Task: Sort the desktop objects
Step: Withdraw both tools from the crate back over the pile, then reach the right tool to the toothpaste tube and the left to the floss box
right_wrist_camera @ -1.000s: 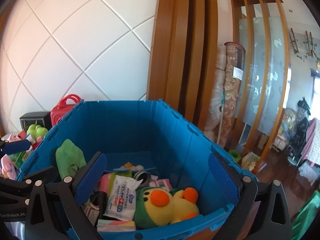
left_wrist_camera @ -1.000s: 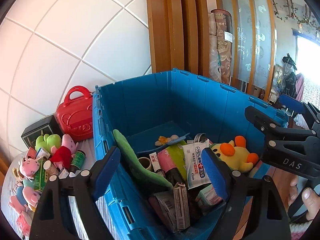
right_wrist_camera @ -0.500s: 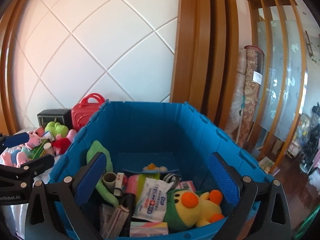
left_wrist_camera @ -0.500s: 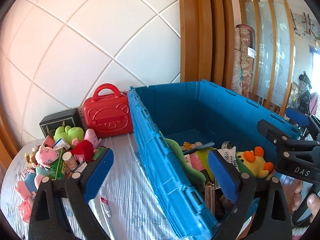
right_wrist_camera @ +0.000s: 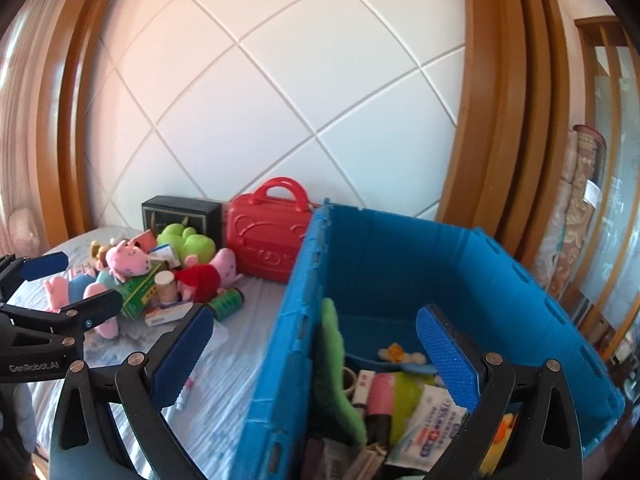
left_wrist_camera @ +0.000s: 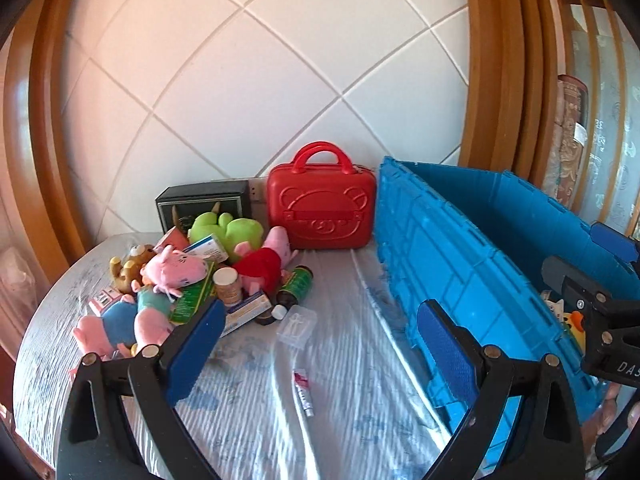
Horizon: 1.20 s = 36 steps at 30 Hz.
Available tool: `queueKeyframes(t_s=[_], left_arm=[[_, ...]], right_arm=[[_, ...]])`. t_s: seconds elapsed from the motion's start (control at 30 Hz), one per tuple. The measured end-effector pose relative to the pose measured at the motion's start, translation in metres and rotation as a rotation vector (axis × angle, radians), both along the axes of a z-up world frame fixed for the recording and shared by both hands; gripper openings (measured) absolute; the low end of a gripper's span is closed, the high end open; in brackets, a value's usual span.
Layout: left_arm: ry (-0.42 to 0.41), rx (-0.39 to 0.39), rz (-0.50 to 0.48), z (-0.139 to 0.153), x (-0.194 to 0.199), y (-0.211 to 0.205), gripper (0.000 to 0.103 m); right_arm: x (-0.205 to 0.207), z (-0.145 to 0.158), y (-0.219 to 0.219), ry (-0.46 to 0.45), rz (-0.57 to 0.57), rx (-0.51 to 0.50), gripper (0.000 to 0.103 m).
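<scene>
A round table (left_wrist_camera: 360, 420) under a pale striped cloth carries a blue crate (left_wrist_camera: 460, 264) at 3 o'clock, a red case (left_wrist_camera: 322, 210) and black box (left_wrist_camera: 200, 200) at 12, a toy pile (left_wrist_camera: 168, 280) at 10, and 1 small tube (left_wrist_camera: 303, 392) near the middle.

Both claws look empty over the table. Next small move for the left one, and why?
Probably ease the left claw forward and down onto the small white tube with pink print. The claw is open with nothing between its pads, and the tube lies alone on the striped tablecloth, apart from the toy pile, almost centred between the fingers. The blue plastic crate stands just to its right for the drop.
</scene>
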<state>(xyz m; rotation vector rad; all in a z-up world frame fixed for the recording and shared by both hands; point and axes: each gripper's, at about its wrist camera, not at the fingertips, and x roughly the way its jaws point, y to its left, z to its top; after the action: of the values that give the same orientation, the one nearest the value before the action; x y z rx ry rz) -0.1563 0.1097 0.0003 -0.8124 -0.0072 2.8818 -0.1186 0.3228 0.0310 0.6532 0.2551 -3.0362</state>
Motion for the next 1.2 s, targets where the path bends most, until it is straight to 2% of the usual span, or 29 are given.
queueKeyframes(t_s=[0.07,0.1,0.17,0.2,0.3,0.4,0.5,0.6,0.73,0.8,0.9,0.93,0.97,1.03,1.07,1.1,1.2], left_arm=[[-0.019,0.0,0.032,-0.007,-0.006,-0.021,0.098],[-0.029,-0.002,0.05,-0.011,-0.009,-0.032,0.098],[-0.054,-0.003,0.074,-0.02,-0.014,-0.049,0.098],[-0.072,-0.004,0.084,-0.025,-0.019,-0.058,0.098],[-0.105,-0.006,0.104,-0.039,-0.027,-0.079,0.098],[-0.139,-0.009,0.11,-0.053,-0.035,-0.097,0.098],[-0.177,-0.02,0.105,-0.068,-0.043,-0.109,0.098],[-0.228,-0.046,0.109,-0.087,-0.053,-0.121,0.098],[-0.327,-0.052,0.124,-0.124,-0.064,-0.144,0.098],[-0.379,-0.046,0.137,-0.143,-0.068,-0.158,0.098],[-0.434,-0.023,0.141,-0.166,-0.074,-0.175,0.098],[-0.443,-0.012,0.139,-0.173,-0.075,-0.179,0.094],[-0.453,-0.007,0.136,-0.179,-0.077,-0.182,0.089],[-0.47,-0.004,0.127,-0.189,-0.081,-0.185,0.087],[-0.474,-0.005,0.119,-0.193,-0.083,-0.185,0.085],[-0.477,-0.005,0.107,-0.198,-0.085,-0.185,0.084],[-0.498,-0.003,0.067,-0.215,-0.096,-0.178,0.077]], right_arm=[[-0.007,-0.004,-0.024,-0.011,0.038,0.007,0.103],[-0.01,-0.006,-0.037,-0.018,0.029,0.059,0.103],[-0.004,-0.004,-0.055,0.047,-0.033,0.181,0.103],[0.001,-0.002,-0.061,0.07,-0.043,0.194,0.103],[0.002,0.003,-0.073,0.046,0.025,0.1,0.103],[-0.005,-0.003,-0.099,0.037,0.082,0.076,0.103],[-0.024,-0.027,-0.131,-0.042,0.137,0.084,0.103],[-0.052,-0.068,-0.155,-0.171,0.185,0.051,0.103],[-0.098,-0.143,-0.169,-0.439,0.195,-0.051,0.103],[-0.114,-0.175,-0.168,-0.537,0.173,-0.096,0.103],[-0.125,-0.203,-0.161,-0.601,0.126,-0.122,0.103],[-0.129,-0.209,-0.159,-0.616,0.117,-0.137,0.103],[-0.132,-0.215,-0.158,-0.631,0.108,-0.147,0.099],[-0.138,-0.228,-0.159,-0.659,0.092,-0.146,0.08],[-0.141,-0.236,-0.159,-0.679,0.078,-0.142,0.061],[-0.145,-0.246,-0.159,-0.704,0.071,-0.143,0.05],[-0.151,-0.271,-0.162,-0.752,0.062,-0.151,0.046]])
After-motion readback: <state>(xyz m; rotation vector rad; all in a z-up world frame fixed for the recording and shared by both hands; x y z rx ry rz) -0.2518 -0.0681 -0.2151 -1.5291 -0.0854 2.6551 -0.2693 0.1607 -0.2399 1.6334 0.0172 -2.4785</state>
